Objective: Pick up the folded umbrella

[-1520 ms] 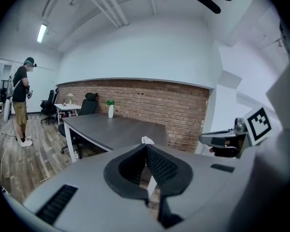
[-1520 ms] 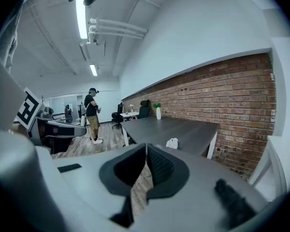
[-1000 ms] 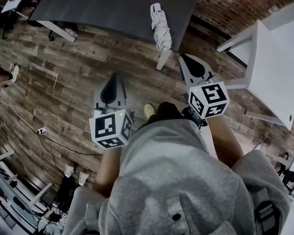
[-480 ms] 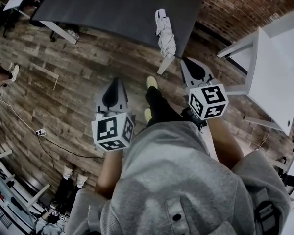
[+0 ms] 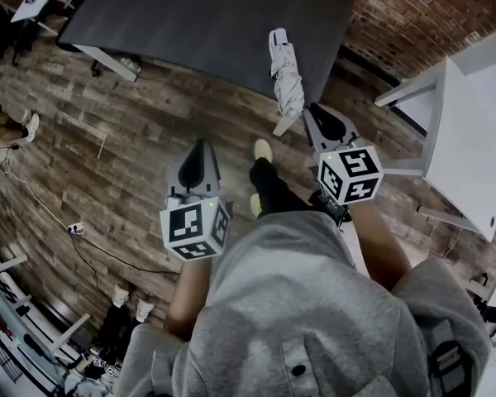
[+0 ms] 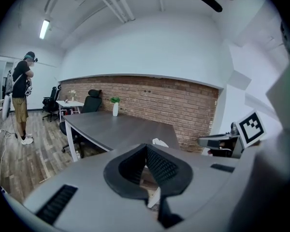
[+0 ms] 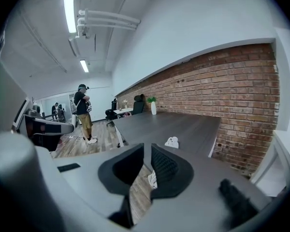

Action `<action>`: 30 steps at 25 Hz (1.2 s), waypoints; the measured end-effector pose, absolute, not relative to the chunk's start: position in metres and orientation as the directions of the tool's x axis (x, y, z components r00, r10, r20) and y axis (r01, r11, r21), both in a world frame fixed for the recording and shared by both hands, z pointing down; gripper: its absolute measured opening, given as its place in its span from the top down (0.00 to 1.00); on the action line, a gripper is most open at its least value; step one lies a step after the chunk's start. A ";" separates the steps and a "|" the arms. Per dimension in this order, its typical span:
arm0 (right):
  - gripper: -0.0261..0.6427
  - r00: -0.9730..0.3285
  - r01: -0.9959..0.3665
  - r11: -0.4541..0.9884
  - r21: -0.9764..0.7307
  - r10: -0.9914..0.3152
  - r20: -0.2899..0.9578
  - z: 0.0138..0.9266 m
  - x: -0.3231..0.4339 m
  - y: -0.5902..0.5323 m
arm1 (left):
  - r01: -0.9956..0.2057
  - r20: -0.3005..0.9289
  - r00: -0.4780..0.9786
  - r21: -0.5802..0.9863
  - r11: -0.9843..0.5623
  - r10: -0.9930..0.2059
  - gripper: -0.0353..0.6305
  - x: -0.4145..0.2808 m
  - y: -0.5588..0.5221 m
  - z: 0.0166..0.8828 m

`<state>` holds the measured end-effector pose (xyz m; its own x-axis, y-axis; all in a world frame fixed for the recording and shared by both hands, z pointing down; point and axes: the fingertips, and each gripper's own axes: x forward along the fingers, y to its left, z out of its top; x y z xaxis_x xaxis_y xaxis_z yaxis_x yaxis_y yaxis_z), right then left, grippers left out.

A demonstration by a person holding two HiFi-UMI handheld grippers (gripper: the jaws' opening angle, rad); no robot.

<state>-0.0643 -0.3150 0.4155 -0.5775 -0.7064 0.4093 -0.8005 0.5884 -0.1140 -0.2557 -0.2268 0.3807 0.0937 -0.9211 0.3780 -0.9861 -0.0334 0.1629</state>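
Umbrella [image 5: 286, 71], white and folded, lies on the dark table [image 5: 207, 15] by its right corner. Its near end seems to reach the table edge, though the head view is too steep to be sure. Left gripper [image 5: 200, 151] and right gripper [image 5: 321, 116] both hang over the wood floor [image 5: 107, 164] short of the table, jaws together with nothing between them. The right one is nearer the umbrella, and neither touches it.
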 end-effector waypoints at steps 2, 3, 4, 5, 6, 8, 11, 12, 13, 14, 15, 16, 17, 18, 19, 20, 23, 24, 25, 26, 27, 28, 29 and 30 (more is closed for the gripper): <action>0.91 -0.574 -0.803 0.584 -0.122 -0.701 0.423 0.422 -0.063 -0.323 | -0.985 0.386 0.102 0.165 -0.040 -0.917 0.93 -0.254 -0.236 0.384; 0.89 -0.573 -0.804 0.580 -0.131 -0.696 0.433 0.427 -0.063 -0.327 | -0.985 0.390 0.106 0.166 -0.043 -0.915 0.93 -0.254 -0.242 0.386; 0.86 -0.573 -0.804 0.577 -0.143 -0.688 0.445 0.431 -0.063 -0.330 | -0.985 0.393 0.109 0.167 -0.045 -0.913 0.93 -0.254 -0.247 0.388; 0.81 -0.574 -0.804 0.573 -0.157 -0.680 0.456 0.436 -0.063 -0.334 | -0.985 0.397 0.112 0.169 -0.048 -0.911 0.93 -0.254 -0.252 0.389; 0.77 -0.573 -0.805 0.569 -0.169 -0.673 0.467 0.441 -0.063 -0.337 | -0.984 0.401 0.116 0.170 -0.050 -0.909 0.93 -0.253 -0.257 0.391; 0.74 -0.572 -0.806 0.562 -0.188 -0.656 0.492 0.451 -0.062 -0.343 | -0.984 0.407 0.121 0.172 -0.055 -0.905 0.93 -0.251 -0.267 0.393; 0.69 -0.568 -0.804 0.562 -0.195 -0.628 0.533 0.466 -0.063 -0.353 | -0.983 0.415 0.125 0.173 -0.056 -0.901 0.93 -0.251 -0.282 0.397; 0.68 -0.563 -0.806 0.559 -0.194 -0.625 0.541 0.469 -0.063 -0.356 | -0.983 0.418 0.125 0.174 -0.056 -0.900 0.93 -0.252 -0.286 0.398; 0.68 -0.560 -0.808 0.555 -0.195 -0.623 0.547 0.473 -0.062 -0.360 | -0.983 0.422 0.126 0.176 -0.055 -0.898 0.93 -0.252 -0.291 0.400; 0.68 -0.557 -0.811 0.551 -0.199 -0.620 0.552 0.476 -0.062 -0.364 | -0.983 0.426 0.126 0.177 -0.055 -0.896 0.93 -0.253 -0.295 0.402; 0.67 -0.554 -0.813 0.546 -0.203 -0.617 0.558 0.479 -0.062 -0.367 | -0.983 0.431 0.127 0.178 -0.054 -0.894 0.93 -0.253 -0.299 0.404; 0.67 -0.551 -0.815 0.542 -0.206 -0.614 0.564 0.482 -0.061 -0.370 | -0.983 0.435 0.127 0.178 -0.053 -0.891 0.93 -0.253 -0.302 0.406; 0.67 -0.549 -0.816 0.539 -0.208 -0.611 0.570 0.485 -0.062 -0.373 | -0.982 0.440 0.128 0.179 -0.053 -0.889 0.93 -0.253 -0.306 0.408; 0.67 -0.548 -0.817 0.537 -0.211 -0.607 0.576 0.488 -0.062 -0.376 | -0.982 0.444 0.128 0.180 -0.052 -0.887 0.93 -0.253 -0.309 0.410; 0.67 -0.549 -0.816 0.537 -0.215 -0.602 0.580 0.491 -0.064 -0.379 | -0.982 0.447 0.129 0.181 -0.051 -0.885 0.93 -0.254 -0.312 0.412; 0.67 -0.553 -0.813 0.539 -0.220 -0.597 0.582 0.493 -0.065 -0.382 | -0.982 0.450 0.129 0.183 -0.050 -0.884 0.93 -0.254 -0.316 0.413; 0.64 -0.562 -0.806 0.546 -0.230 -0.583 0.587 0.500 -0.070 -0.391 | -0.982 0.461 0.133 0.184 -0.052 -0.877 0.93 -0.254 -0.327 0.419; 0.63 -0.562 -0.805 0.547 -0.231 -0.577 0.593 0.503 -0.071 -0.393 | -0.982 0.466 0.134 0.184 -0.053 -0.875 0.93 -0.254 -0.330 0.421; 0.62 -0.562 -0.803 0.548 -0.232 -0.570 0.600 0.506 -0.072 -0.395 | -0.982 0.470 0.134 0.184 -0.052 -0.872 0.93 -0.255 -0.332 0.423; 0.61 -0.563 -0.801 0.551 -0.233 -0.561 0.607 0.510 -0.073 -0.397 | -0.981 0.474 0.134 0.185 -0.051 -0.870 0.93 -0.255 -0.335 0.424; 0.60 -0.564 -0.798 0.556 -0.234 -0.551 0.615 0.513 -0.075 -0.399 | -0.981 0.478 0.135 0.186 -0.050 -0.868 0.93 -0.255 -0.339 0.426; 0.59 -0.565 -0.795 0.560 -0.234 -0.540 0.624 0.516 -0.075 -0.401 | -0.981 0.481 0.136 0.187 -0.050 -0.866 0.93 -0.255 -0.342 0.428; 0.57 -0.565 -0.792 0.563 -0.236 -0.531 0.632 0.519 -0.076 -0.403 | -0.981 0.485 0.138 0.187 -0.052 -0.863 0.93 -0.255 -0.345 0.430; 0.56 -0.564 -0.792 0.563 -0.238 -0.523 0.639 0.523 -0.077 -0.404 | -0.981 0.490 0.142 0.189 -0.054 -0.860 0.93 -0.254 -0.348 0.432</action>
